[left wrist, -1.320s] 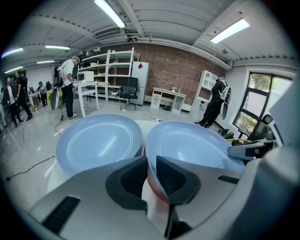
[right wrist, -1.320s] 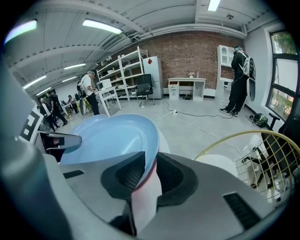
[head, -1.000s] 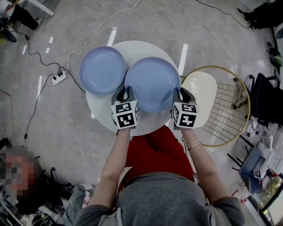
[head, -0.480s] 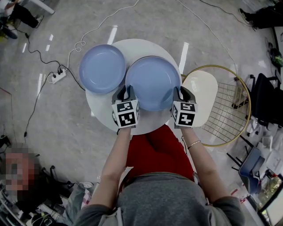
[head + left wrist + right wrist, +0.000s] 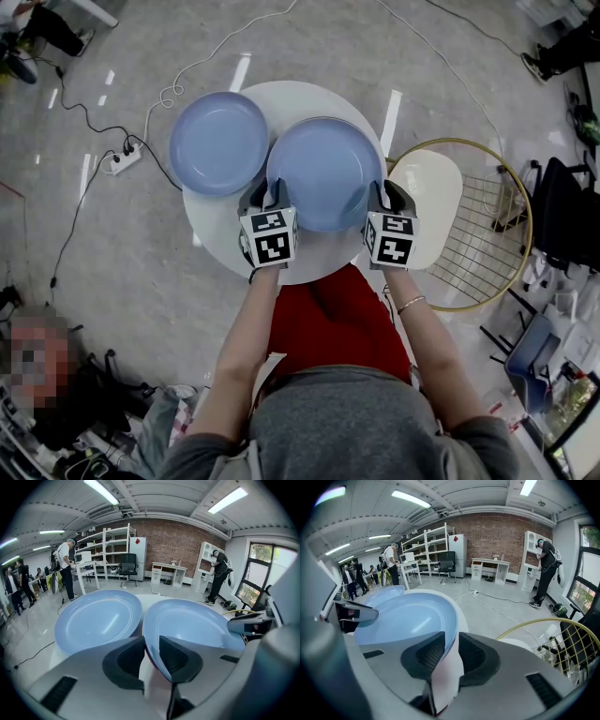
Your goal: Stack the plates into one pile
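The left claw (image 5: 267, 194) has just been opening. In the left gripper view its pads (image 5: 129, 656) now stand moderately apart. The rim of the nearer plate (image 5: 324, 172) is between them, and a pale gap shows beside it, so the pads do not seem to clamp it. The right claw (image 5: 385, 194), at the opposite edge of the same plate, looks much the same in its own view. Its jaws are about as far apart, with the rim passing between them close to the inner pad and clear space on the outer side. It too appears to bracket the plate rather than pinch it.

In the head view the nearer plate sits at the centre of the frame on the round white counter (image 5: 314, 261), where it was a second ago. The second plate (image 5: 218, 143) lies at the upper left, and the two rims meet or nearly meet. Whether one edge rides on the other cannot be made out.

For the task, this reads as a let-go. With the grip slackened, the nearer plate's weight is probably on the counter, not on the claws. The pile is not yet made, since both plates lie side by side. Stacking will likely call for a fresh, firmer hold on one rim, then a lift and a carry over the other plate. A loose hold risks the plate tilting or sliding.
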`<state>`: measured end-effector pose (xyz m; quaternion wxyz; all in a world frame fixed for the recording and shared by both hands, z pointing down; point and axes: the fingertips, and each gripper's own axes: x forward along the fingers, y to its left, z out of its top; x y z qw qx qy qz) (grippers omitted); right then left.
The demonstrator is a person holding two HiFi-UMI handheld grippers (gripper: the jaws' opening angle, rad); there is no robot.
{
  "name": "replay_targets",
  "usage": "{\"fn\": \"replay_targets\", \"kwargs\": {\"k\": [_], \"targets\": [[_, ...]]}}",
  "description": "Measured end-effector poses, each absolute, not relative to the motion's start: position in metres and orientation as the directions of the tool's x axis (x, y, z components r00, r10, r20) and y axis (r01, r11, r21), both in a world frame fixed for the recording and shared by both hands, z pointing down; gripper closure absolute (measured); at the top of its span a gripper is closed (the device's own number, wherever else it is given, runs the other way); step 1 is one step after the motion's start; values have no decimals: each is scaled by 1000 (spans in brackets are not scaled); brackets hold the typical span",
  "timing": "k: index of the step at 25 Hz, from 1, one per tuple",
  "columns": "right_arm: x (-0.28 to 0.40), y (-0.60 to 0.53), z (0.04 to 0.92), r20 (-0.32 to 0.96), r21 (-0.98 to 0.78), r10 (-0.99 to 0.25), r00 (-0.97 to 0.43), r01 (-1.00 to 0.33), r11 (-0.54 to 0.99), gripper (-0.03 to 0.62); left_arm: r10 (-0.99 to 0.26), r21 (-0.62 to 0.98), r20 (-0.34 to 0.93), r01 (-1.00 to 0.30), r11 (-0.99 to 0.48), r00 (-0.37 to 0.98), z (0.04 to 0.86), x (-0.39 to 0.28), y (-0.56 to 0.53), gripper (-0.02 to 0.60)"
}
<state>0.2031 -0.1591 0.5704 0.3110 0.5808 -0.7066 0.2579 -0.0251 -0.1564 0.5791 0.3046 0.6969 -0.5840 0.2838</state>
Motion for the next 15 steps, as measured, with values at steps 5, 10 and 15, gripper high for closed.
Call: {"fn": "replay_targets", "kwargs": {"k": [5, 10, 15], "targets": [[206, -161, 567, 728, -4, -673, -130, -983, 186, 502, -645, 77, 750, -988, -136, 147, 582, -31, -154, 457], [211, -165, 556, 695, -7, -707, -128, -985, 172, 502, -646, 102, 748, -988, -116, 153, 577, -34, -150, 454], [211, -172, 555, 684, -52, -711, -162, -983, 175, 502, -627, 177, 759, -982, -61, 176, 584, -34, -147, 453]]}}
